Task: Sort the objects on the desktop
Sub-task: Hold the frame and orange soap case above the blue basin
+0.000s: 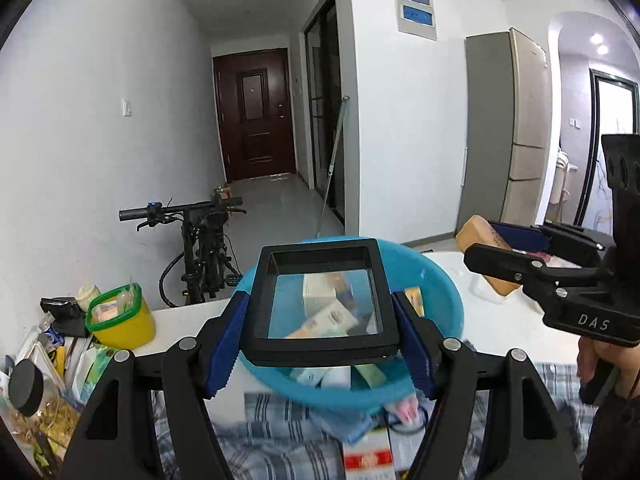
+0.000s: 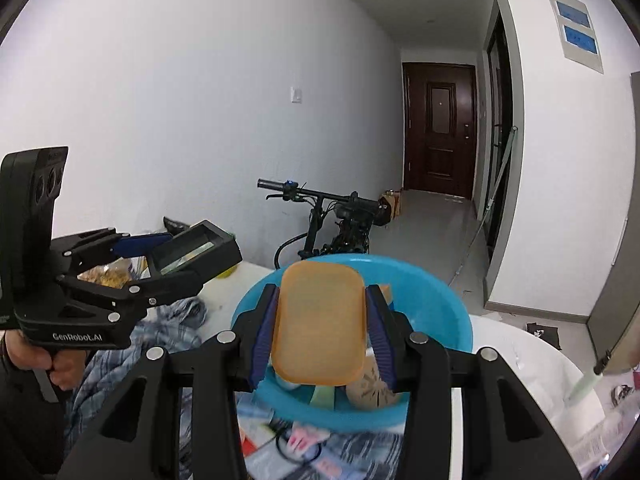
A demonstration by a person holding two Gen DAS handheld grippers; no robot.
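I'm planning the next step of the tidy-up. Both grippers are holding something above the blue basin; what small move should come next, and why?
Probably lower the left gripper a little and release. It grips the black frame directly above the blue basin, which already holds boxes. The right gripper holds the orange case there too.

A black bicycle [image 1: 200,256] stands against the white wall at the mouth of a hallway that ends in a dark brown door [image 1: 253,114]; a white wall switch [image 1: 127,107] sits on the left wall. A long-handled mop [image 1: 334,168] leans by a black-framed glass door [image 1: 324,100], and above it two blue-windowed panels [image 1: 416,6] are set in the wall. To the right stands a tall beige refrigerator [image 1: 520,128].
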